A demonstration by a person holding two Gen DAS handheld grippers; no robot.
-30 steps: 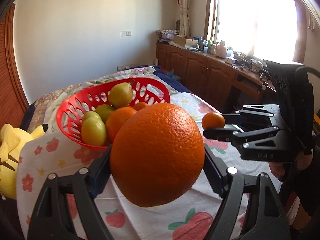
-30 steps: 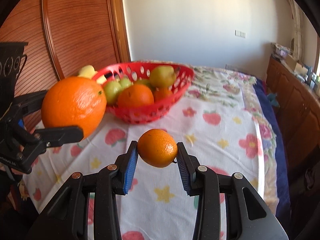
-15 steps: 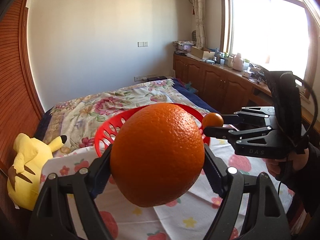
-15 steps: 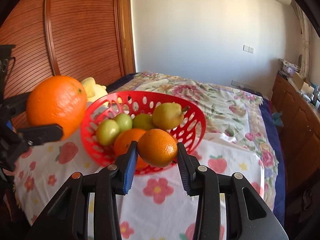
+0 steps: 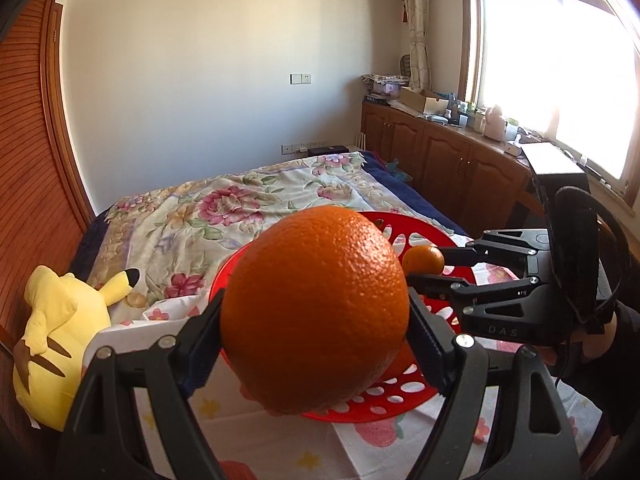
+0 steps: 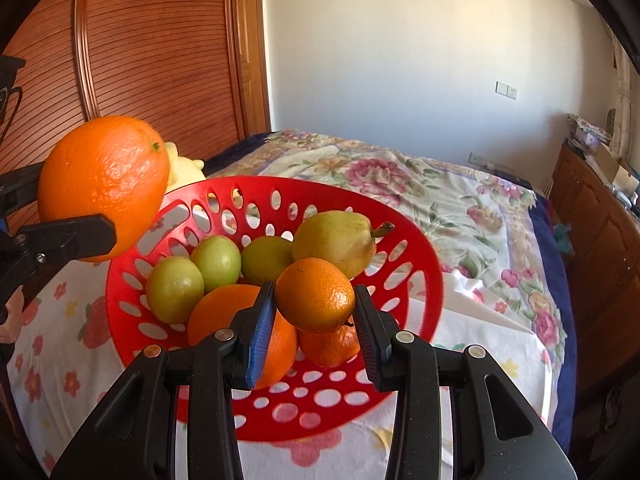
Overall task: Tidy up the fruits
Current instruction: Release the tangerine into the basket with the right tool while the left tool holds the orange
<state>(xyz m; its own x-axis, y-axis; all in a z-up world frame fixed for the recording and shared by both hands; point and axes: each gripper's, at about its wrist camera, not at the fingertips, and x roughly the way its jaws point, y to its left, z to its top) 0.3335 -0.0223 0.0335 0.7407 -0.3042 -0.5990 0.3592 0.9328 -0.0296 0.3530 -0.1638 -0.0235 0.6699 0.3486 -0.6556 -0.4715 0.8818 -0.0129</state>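
Note:
My left gripper (image 5: 314, 320) is shut on a large orange (image 5: 320, 280), held above the near left rim of a red perforated basket (image 5: 384, 400). Seen in the right wrist view, that large orange (image 6: 104, 184) hangs over the basket's left edge. Right above the basket (image 6: 404, 248), my right gripper (image 6: 314, 298) is shut on a small mandarin (image 6: 316, 290). Inside lie a pear (image 6: 334, 240), three green fruits (image 6: 216, 260), an orange (image 6: 220, 316) and another mandarin (image 6: 328, 348). The right gripper (image 5: 426, 266) also shows in the left wrist view with its mandarin (image 5: 423, 259).
The basket rests on a white strawberry-print cloth (image 6: 60, 320) spread over a bed with a floral quilt (image 5: 240, 200). A yellow plush toy (image 5: 56, 328) lies at the bed's left. A wooden wardrobe (image 6: 160, 60) stands behind it, with wooden cabinets (image 5: 460, 168) under the window.
Both grippers have moved forward with their fruit, from short of the basket to over it. The basket now sits close beneath them. Neither grip has changed.

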